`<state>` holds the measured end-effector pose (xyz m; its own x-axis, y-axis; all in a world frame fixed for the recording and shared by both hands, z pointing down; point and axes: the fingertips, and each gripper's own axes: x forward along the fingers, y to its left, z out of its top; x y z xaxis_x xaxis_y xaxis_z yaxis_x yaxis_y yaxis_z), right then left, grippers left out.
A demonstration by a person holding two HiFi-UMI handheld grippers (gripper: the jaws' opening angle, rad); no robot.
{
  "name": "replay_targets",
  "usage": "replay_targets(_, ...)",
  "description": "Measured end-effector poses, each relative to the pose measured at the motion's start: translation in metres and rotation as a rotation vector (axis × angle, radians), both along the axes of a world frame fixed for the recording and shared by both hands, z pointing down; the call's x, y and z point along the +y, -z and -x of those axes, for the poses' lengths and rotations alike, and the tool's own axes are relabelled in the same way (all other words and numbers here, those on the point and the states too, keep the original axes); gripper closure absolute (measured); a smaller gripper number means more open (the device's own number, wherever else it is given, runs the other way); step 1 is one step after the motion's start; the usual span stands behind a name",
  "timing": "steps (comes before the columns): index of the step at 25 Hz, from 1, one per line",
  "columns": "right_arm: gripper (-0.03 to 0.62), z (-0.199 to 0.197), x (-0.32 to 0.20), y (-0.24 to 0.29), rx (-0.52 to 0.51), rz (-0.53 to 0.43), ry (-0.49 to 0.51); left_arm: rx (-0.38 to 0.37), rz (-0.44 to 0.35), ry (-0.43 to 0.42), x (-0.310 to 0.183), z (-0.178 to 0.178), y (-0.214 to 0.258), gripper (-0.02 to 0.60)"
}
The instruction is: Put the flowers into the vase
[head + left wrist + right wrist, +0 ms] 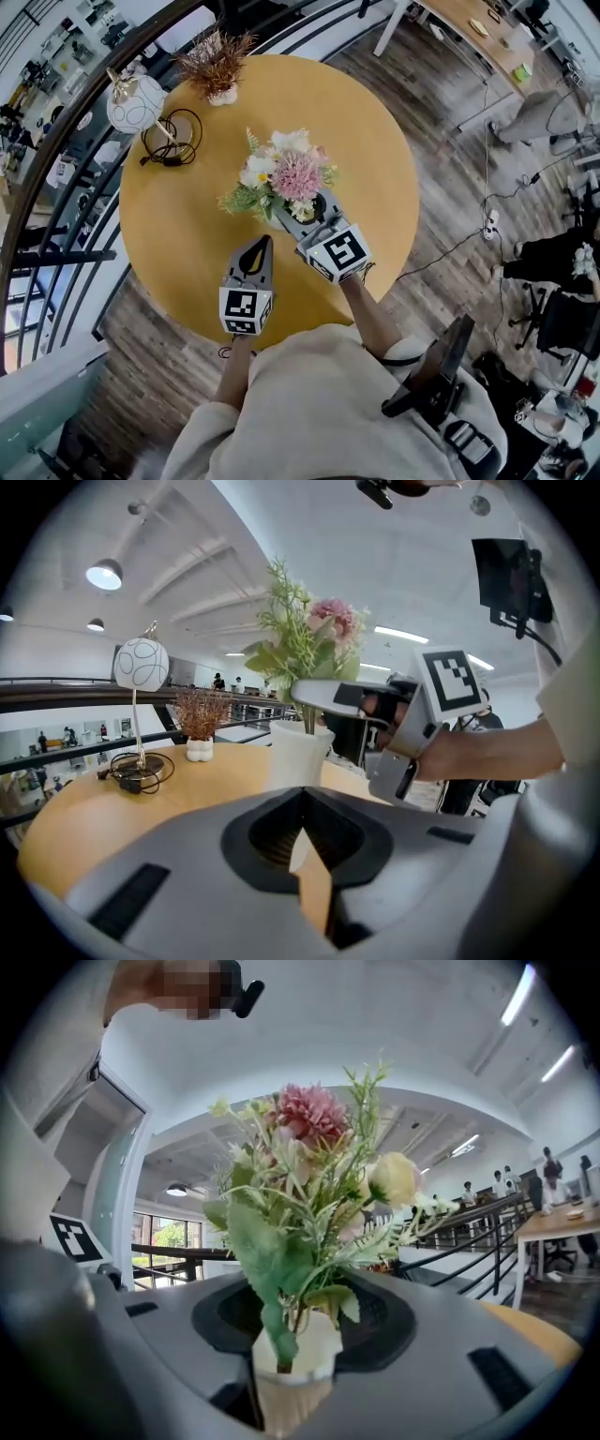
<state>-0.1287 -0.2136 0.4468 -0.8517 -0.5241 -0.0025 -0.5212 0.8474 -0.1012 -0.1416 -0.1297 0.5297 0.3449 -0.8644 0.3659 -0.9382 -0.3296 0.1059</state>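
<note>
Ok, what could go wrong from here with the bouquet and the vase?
The stems of the bouquet stand between the open jaws of the right hand-held gripper, just above the white vase. Drawing back could snag leaves and lift the bouquet or tip the vase.
The bouquet looks wide and top-heavy, and the left hand-held gripper is apart from the vase, so nothing steadies it.

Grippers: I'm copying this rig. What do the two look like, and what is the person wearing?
The left gripper and right gripper are grey shells with black recesses and tan pads. Each carries a white cube printed with black square markers. The person wears a cream top.
</note>
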Motion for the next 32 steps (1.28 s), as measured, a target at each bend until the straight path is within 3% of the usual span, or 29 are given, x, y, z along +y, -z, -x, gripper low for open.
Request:
replay_targets(6, 0.339, 0.0, 0.008, -0.025, 0.085, 0.038, 0.002, -0.004, -0.007, 0.004, -0.003, 0.004, 0.002, 0.575)
replay_targets(13, 0.163, 0.002, 0.01, -0.036, 0.105, 0.02, 0.006, -0.006, -0.005, -0.003, -0.002, 0.001, 0.001, 0.575)
replay_targets(20, 0.163, -0.002, 0.011, -0.079, 0.199, 0.12, 0.004, -0.009, 0.003, 0.006, 0.002, 0.005, 0.002, 0.575)
replay_targets(27, 0.166, -0.038, 0.028, -0.127, 0.226, 0.282, -0.027, -0.019, 0.006, 0.028, 0.003, 0.008, 0.0, 0.575)
replay_targets(29, 0.217, -0.05, 0.033, -0.142, 0.248, 0.325, -0.037, -0.025, 0.006, 0.032, 0.004, 0.005, 0.0, 0.575)
replay_targets(32, 0.48, -0.067, 0.038, -0.153, 0.278, 0.339, -0.075, -0.03, 0.008, 0.039, 0.006, -0.001, -0.002, 0.575)
